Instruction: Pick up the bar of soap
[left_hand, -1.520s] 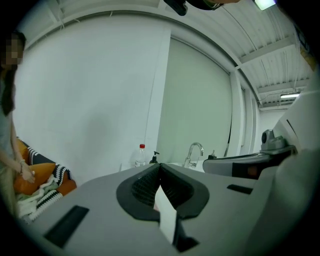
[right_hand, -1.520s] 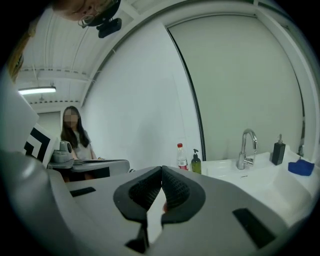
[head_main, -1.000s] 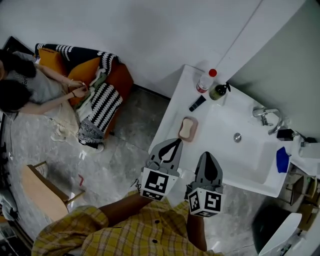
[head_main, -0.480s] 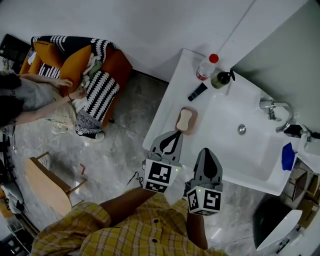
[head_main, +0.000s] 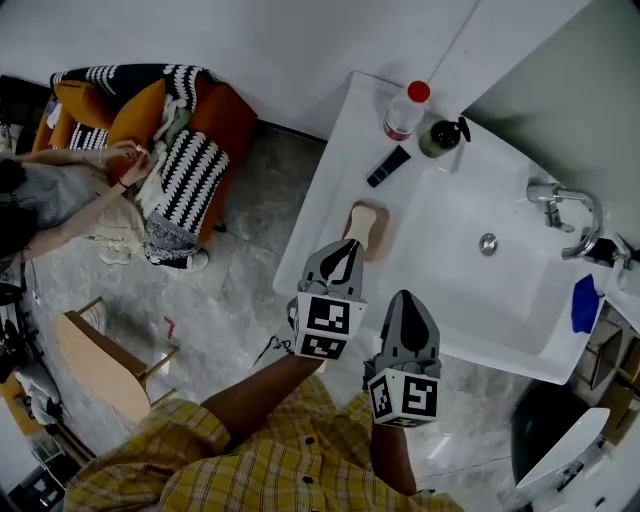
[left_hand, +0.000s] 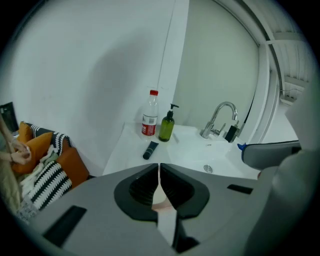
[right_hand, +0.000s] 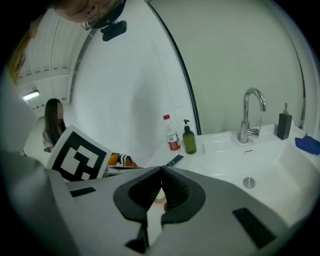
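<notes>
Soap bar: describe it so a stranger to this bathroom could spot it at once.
Find the white sink, then the ledge left of its basin. The soap bar lies there in a pinkish dish; unlike the black tube behind it, it's pale and rounded.

Red-capped bottle (head_main: 403, 112) and green pump bottle (head_main: 440, 138) side by side on sink (head_main: 322, 205) corner, black tube (head_main: 387, 166) nearby; faucet (head_main: 565, 205) opposite.

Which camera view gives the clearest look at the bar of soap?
The head view: the bar of soap lies in plain sight on its dish on the sink ledge. The left gripper view and right gripper view each show only a pale sliver behind closed jaws.
</notes>
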